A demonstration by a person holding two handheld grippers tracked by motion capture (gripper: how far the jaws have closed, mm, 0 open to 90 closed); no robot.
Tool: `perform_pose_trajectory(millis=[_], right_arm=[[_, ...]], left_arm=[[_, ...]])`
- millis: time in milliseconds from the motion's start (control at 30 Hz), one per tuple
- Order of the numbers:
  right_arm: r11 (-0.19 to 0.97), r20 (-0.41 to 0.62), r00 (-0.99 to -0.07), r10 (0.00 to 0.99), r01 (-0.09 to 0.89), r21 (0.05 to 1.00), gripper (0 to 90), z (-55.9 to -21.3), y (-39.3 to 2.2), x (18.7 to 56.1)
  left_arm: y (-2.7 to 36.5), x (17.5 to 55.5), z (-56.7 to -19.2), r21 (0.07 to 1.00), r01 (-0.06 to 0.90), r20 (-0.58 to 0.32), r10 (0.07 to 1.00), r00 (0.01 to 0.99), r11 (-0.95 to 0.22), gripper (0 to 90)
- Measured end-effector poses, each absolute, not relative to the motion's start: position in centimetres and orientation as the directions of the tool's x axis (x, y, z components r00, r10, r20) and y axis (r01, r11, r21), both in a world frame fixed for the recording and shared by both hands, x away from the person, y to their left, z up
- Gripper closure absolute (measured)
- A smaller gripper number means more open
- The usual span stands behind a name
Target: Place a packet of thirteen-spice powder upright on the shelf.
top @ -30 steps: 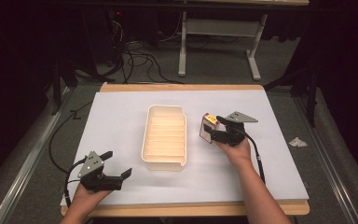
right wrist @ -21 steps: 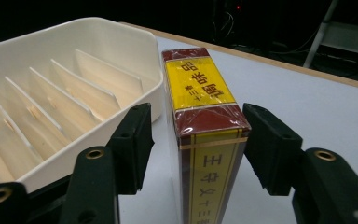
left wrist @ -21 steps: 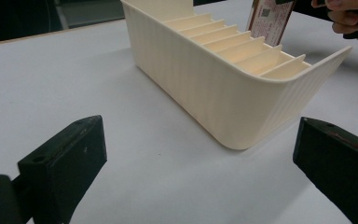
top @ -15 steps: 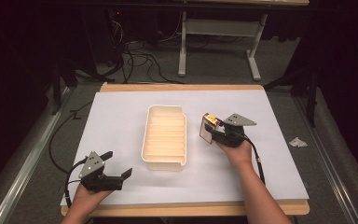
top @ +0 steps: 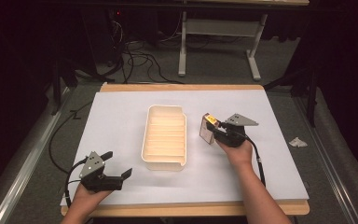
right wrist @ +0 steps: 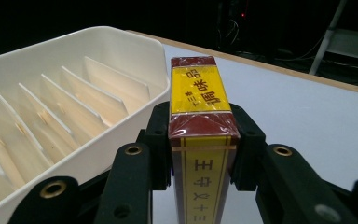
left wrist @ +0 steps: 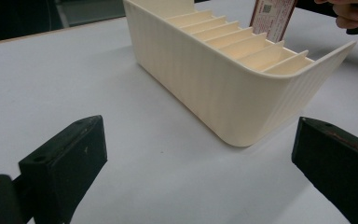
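Right gripper (top: 213,131), fingers pinching a slim red-and-yellow wrapped box (right wrist: 200,135) upright beside the cream slotted plastic tray (top: 165,137), seemingly for slotting; left gripper (top: 116,165) rests, fingers spread.

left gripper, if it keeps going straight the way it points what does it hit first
Most likely the rounded near corner of the cream divider tray. The left gripper is open, with bare white table before it.
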State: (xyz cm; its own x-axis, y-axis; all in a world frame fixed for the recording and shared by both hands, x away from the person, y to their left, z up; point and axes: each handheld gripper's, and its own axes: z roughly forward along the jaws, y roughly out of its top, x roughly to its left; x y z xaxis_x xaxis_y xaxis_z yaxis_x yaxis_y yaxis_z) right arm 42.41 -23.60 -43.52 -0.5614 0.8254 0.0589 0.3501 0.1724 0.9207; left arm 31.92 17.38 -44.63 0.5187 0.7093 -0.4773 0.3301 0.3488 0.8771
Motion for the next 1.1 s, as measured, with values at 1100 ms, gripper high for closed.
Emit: perform_pose_trajectory(millis=[1100], right_arm=[[0.184, 0.025, -0.576, 0.817, 0.301, 0.936, 68.5, -42.2, -24.4, 41.6]], left_arm=[[17.4, 31.9, -44.6, 0.876, 0.331, -0.48, 0.704, 0.523, 0.351, 4.2]])
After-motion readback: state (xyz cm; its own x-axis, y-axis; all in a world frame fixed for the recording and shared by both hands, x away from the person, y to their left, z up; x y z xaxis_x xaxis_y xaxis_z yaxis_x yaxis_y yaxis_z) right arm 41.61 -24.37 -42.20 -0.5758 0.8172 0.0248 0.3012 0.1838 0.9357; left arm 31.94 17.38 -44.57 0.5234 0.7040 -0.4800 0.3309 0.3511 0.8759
